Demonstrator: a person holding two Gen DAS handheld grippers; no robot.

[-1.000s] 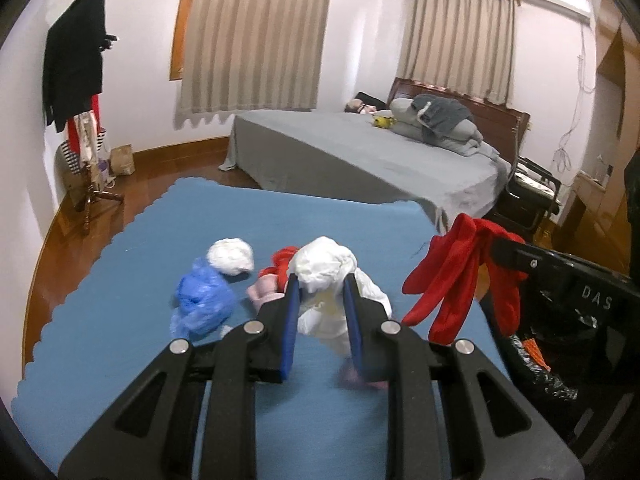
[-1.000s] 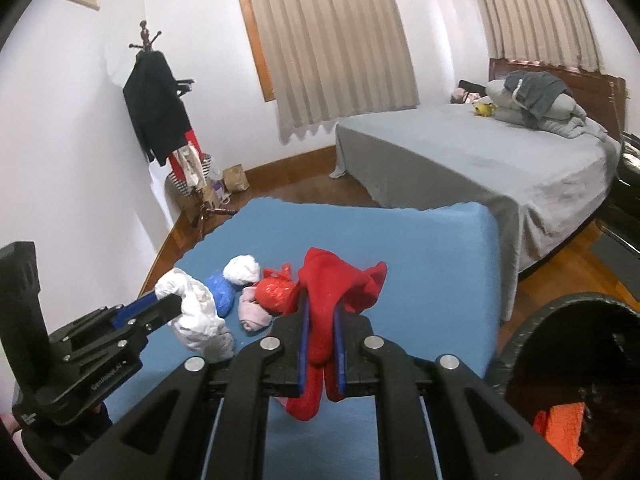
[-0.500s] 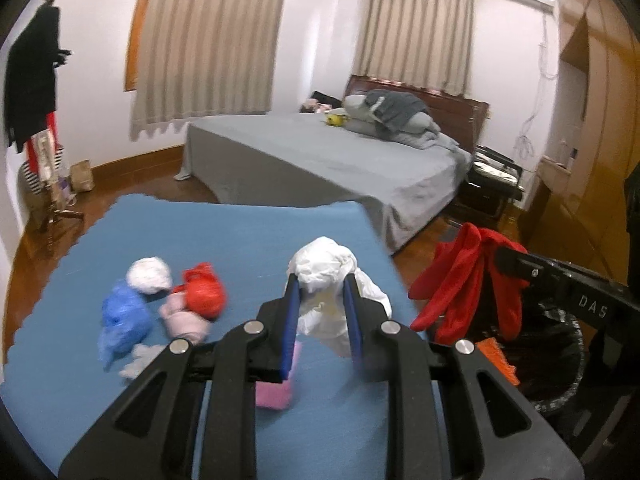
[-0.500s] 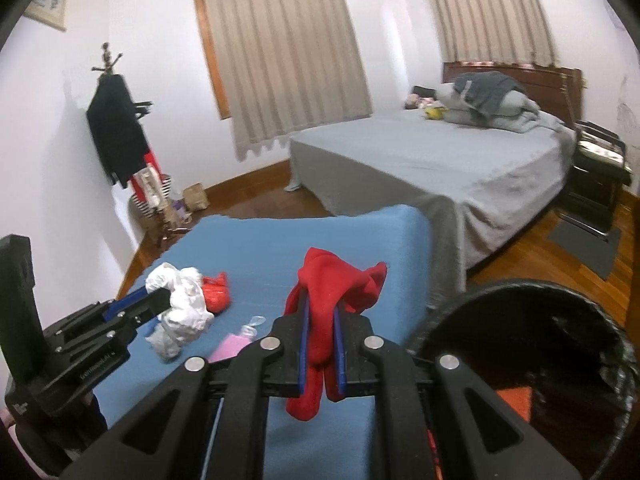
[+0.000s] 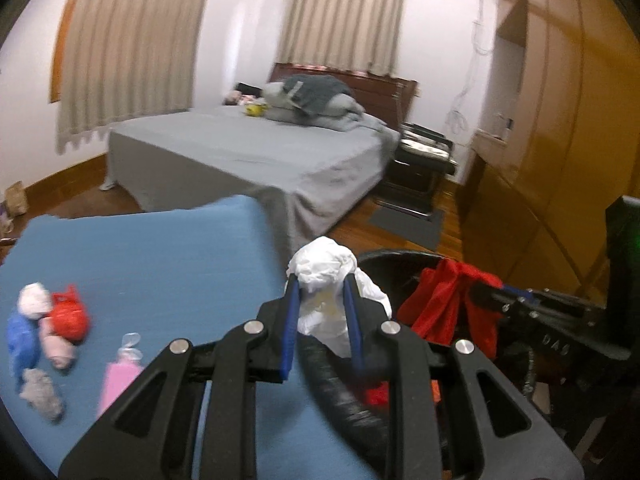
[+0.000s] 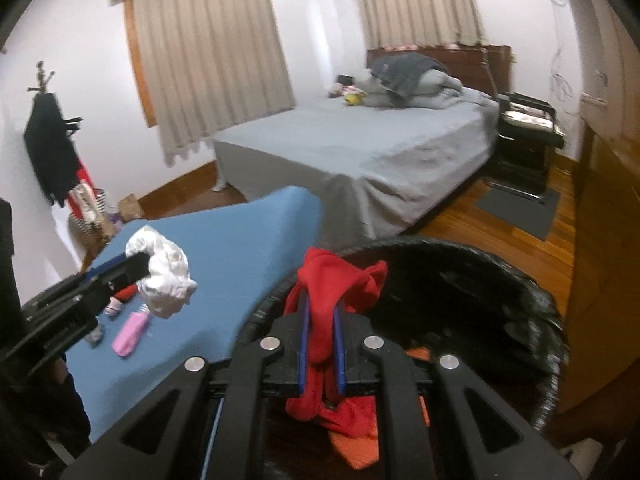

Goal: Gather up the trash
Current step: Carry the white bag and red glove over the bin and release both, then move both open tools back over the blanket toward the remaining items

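Red plastic, a crumpled bag (image 6: 326, 312), hangs pinched between the closed fingers of the right gripper (image 6: 320, 344), held directly over the mouth of the black-lined trash bin (image 6: 532, 304) so that letting go would drop it inside, where some orange and red scraps already lie. White crumpled wrapping (image 5: 326, 294) sits clamped in the fingers of the left gripper (image 5: 320, 328), which are narrowed around it; it hovers at the near rim of the bin, above the edge of the blue surface (image 5: 160, 256), so it probably needs to travel a little further over the opening before release. Carrying one piece in each gripper saves a trip. More trash waits on the blue surface: a red ball (image 5: 70, 318), a blue wad (image 5: 20, 344), a white ball (image 5: 34, 304), a grey scrap (image 5: 40, 394) and a pink packet (image 5: 118, 380), grouped near its left side.
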